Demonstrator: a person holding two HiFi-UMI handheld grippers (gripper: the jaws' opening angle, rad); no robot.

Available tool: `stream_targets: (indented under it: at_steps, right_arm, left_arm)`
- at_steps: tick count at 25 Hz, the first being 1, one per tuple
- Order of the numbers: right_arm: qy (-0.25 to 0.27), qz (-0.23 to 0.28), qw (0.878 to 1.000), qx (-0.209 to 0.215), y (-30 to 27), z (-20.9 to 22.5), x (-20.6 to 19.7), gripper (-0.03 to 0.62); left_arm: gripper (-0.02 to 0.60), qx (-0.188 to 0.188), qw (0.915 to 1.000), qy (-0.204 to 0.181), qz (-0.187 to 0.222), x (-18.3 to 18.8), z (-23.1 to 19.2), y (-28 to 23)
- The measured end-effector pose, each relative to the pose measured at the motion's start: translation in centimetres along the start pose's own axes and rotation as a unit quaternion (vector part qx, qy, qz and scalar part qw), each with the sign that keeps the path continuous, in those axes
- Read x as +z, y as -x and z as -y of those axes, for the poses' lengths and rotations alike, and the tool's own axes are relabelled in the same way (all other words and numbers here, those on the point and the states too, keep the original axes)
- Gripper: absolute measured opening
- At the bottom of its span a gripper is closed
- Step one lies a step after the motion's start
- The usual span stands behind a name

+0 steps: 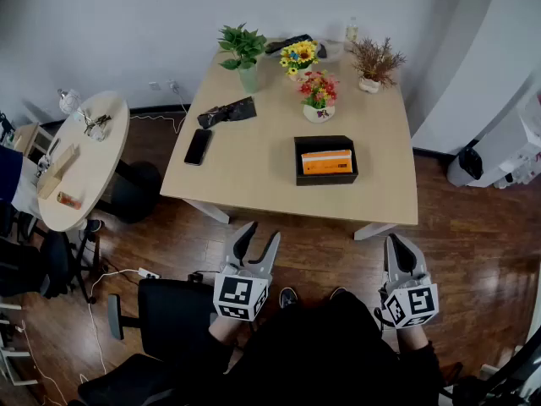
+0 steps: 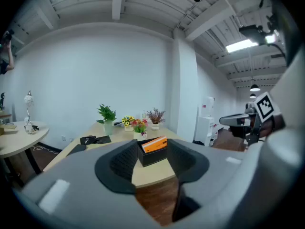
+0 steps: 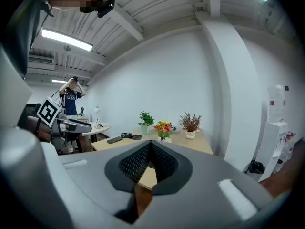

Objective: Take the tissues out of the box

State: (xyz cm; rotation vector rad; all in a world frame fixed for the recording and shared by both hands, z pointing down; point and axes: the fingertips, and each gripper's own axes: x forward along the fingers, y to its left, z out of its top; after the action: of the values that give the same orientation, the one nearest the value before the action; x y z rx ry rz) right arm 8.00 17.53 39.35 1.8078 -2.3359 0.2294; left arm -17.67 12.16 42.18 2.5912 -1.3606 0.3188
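Tabletop [image 1: 254, 172] held the box [image 1: 325, 142], tissues [image 1: 326, 161] inside, well beyond our left gripper [image 1: 262, 232] (slightly spread) and right gripper [image 1: 397, 242] (pressed together, empty); we reckoned stepping closer came first.

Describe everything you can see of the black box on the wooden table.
The black box is a low, open-topped rectangle with dark matte walls; what it is made of cannot be told. It sits flat on the light wooden table, toward the near right part, just in front of the pot of red flowers and apart from it. An orange pack lies inside, covering most of its floor. Nothing else touches it.
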Motion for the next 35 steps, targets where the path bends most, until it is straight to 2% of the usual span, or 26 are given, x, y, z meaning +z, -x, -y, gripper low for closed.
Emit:
stream_targets:
  at_steps: [4, 10, 13, 16, 19, 21, 24, 28, 32, 34, 35]
  right_arm:
    - [0.015, -0.009, 1.000, 0.009, -2.8, 0.4, 0.1, 0.002]
    - [0.017, -0.019, 0.999, 0.029, -9.3, 5.0, -1.0, 0.005]
    - [0.009, -0.034, 0.997, 0.070, -13.2, 6.6, -1.7, 0.033]
    - [0.026, -0.049, 0.991, 0.125, -17.0, 7.1, -2.3, 0.082]
    - [0.084, -0.065, 0.978, 0.179, -20.0, 6.8, -3.2, 0.113]
    - [0.138, -0.073, 0.965, 0.209, -21.6, 6.5, -4.0, 0.115]
    - [0.200, -0.094, 0.945, 0.241, -23.7, 6.2, -5.4, 0.168]
    - [0.206, -0.143, 0.930, 0.270, -26.2, 5.8, -7.8, 0.241]
    - [0.200, -0.193, 0.921, 0.271, -28.5, 5.2, -9.9, 0.340]
    - [0.220, -0.215, 0.912, 0.272, -29.4, 4.7, -10.6, 0.369]
    - [0.242, -0.223, 0.903, 0.276, -29.7, 4.5, -11.0, 0.374]
  left_arm:
    - [0.175, 0.010, 0.9999, -0.005, 0.003, 0.9, -3.2, -2.0]
    - [0.175, 0.040, 0.9990, -0.019, 0.000, 3.0, -5.4, -7.4]
    - [0.176, 0.041, 0.9988, -0.009, -0.023, 2.9, -4.8, -10.5]
    - [0.176, 0.021, 0.9977, -0.004, -0.065, 2.2, -3.7, -14.4]
    - [0.176, 0.010, 0.9940, 0.001, -0.109, 0.8, -2.5, -17.9]
    - [0.179, 0.017, 0.9903, 0.009, -0.138, -0.6, -2.2, -19.7]
    - [0.194, 0.021, 0.9852, 0.026, -0.168, -2.2, -2.2, -22.3]
    - [0.207, 0.007, 0.9790, 0.039, -0.200, -4.3, -2.3, -25.0]
    - [0.259, -0.031, 0.9716, 0.032, -0.232, -6.4, -1.9, -27.4]
    - [0.271, -0.047, 0.9689, 0.032, -0.241, -7.0, -1.7, -28.2]
    - [0.272, -0.054, 0.9679, 0.029, -0.244, -7.3, -1.6, -28.5]
